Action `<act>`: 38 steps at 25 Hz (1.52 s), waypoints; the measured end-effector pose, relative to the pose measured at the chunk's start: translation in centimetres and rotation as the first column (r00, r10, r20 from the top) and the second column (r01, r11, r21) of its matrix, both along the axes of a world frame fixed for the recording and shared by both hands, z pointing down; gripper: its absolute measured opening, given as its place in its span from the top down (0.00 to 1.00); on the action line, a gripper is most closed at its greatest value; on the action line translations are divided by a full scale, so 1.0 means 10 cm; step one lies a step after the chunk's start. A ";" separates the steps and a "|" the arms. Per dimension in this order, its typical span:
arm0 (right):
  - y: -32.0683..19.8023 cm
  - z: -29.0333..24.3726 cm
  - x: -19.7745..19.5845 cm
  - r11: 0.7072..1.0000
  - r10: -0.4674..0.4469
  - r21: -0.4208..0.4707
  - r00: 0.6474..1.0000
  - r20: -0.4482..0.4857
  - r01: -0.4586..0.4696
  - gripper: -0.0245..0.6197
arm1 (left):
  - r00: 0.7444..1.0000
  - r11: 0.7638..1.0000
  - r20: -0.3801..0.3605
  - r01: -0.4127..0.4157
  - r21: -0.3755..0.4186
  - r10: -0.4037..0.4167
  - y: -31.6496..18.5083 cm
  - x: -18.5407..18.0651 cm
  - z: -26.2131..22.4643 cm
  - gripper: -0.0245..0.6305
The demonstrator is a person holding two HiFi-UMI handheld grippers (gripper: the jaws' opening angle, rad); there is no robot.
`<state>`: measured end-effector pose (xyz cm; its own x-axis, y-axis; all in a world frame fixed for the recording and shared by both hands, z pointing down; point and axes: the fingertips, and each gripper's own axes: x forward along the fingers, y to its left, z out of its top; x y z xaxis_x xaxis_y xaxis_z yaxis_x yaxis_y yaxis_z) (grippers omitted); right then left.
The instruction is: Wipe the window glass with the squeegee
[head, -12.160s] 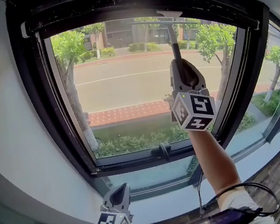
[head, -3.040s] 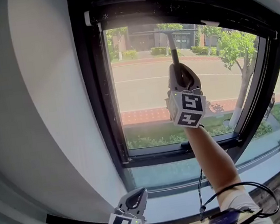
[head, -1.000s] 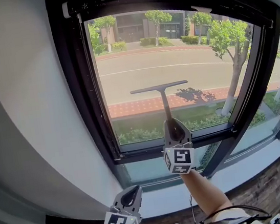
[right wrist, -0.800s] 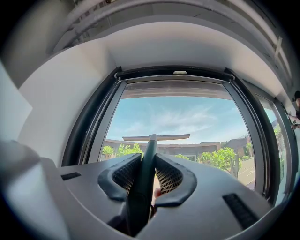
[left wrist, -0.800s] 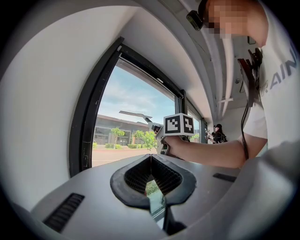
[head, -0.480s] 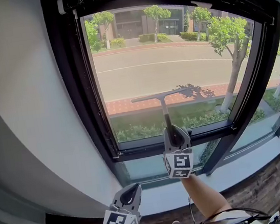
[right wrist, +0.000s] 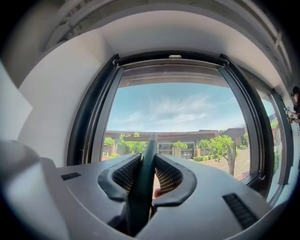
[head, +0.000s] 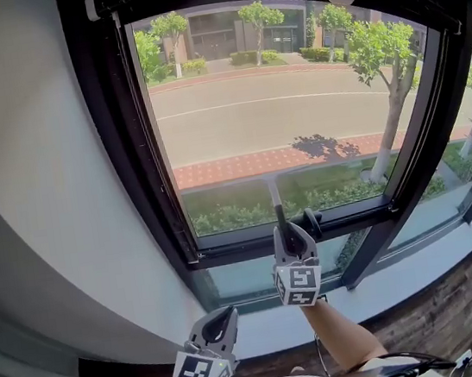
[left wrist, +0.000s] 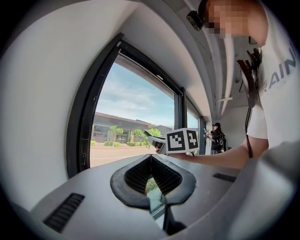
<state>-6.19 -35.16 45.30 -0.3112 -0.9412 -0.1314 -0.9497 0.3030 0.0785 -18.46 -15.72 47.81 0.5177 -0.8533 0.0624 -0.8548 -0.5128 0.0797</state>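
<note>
There is one squeegee (head: 278, 212) and two grippers, each with one marker cube. In the head view the right gripper (head: 284, 230) is raised in front of the bottom rail of the black window frame (head: 127, 155). The squeegee's dark handle rises from it toward 12 o'clock over the lowest part of the window glass (head: 275, 91). The blade is hard to make out against the street outside. In the right gripper view the jaws of the right gripper (right wrist: 147, 161) are clenched on the squeegee (right wrist: 149, 150) handle, which runs straight up between them.

The left gripper (head: 228, 317) hangs low at 7 o'clock from the right one, in front of the pale window sill (head: 389, 284) and well apart from the glass. In the left gripper view the jaws of the left gripper (left wrist: 151, 156) are closed tip to tip with nothing between them.
</note>
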 end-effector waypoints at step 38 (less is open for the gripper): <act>0.02 1.39 0.07 0.953 0.001 -0.303 0.998 0.059 0.017 0.81 | 1.000 0.999 0.006 0.012 -0.041 -0.012 0.07 -0.03 0.14 0.93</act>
<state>-5.52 -34.93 59.19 -0.3192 -0.9370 0.1418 -0.9474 0.3116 -0.0732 -18.80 -14.99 49.21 0.5069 -0.8562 0.1001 -0.8614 -0.4988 0.0959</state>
